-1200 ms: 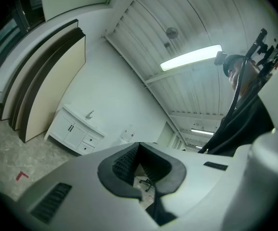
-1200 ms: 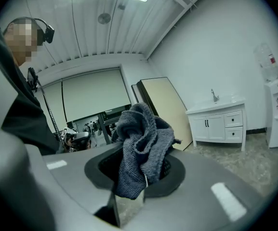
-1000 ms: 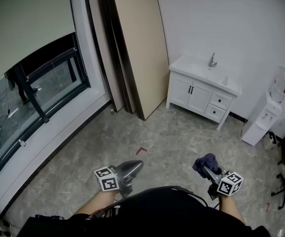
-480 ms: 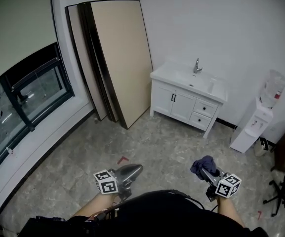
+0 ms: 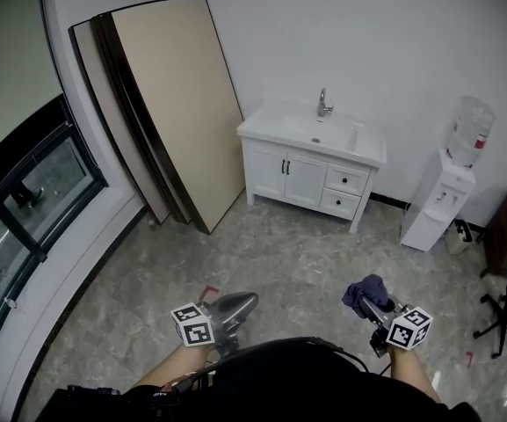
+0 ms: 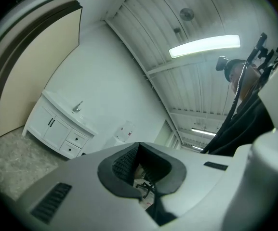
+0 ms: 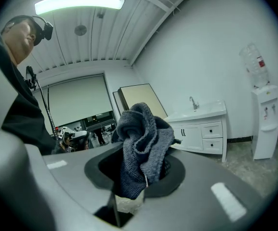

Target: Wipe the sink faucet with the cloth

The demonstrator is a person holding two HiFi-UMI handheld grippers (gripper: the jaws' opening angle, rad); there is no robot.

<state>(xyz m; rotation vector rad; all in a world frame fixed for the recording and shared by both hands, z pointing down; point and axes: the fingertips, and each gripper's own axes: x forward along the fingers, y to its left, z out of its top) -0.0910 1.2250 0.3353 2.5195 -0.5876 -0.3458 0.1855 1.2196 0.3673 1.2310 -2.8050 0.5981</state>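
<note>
Both tools are low and close to my body, I judge because I am only walking. The right tool (image 5: 378, 310) is clamped on the dark cloth (image 5: 366, 289), ready for wiping. The left tool (image 5: 233, 307) has its jaws together on nothing. Well apart, across the floor (image 5: 279, 253), the faucet (image 5: 323, 104) stands on the sink (image 5: 271, 127). Since a second ago, the sink has come more central and slightly larger.

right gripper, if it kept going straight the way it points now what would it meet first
Nothing close: the right gripper, shut on the cloth, faces open floor. Far beyond, probably the leaning boards beside the sink cabinet, though depth is unclear.
</note>
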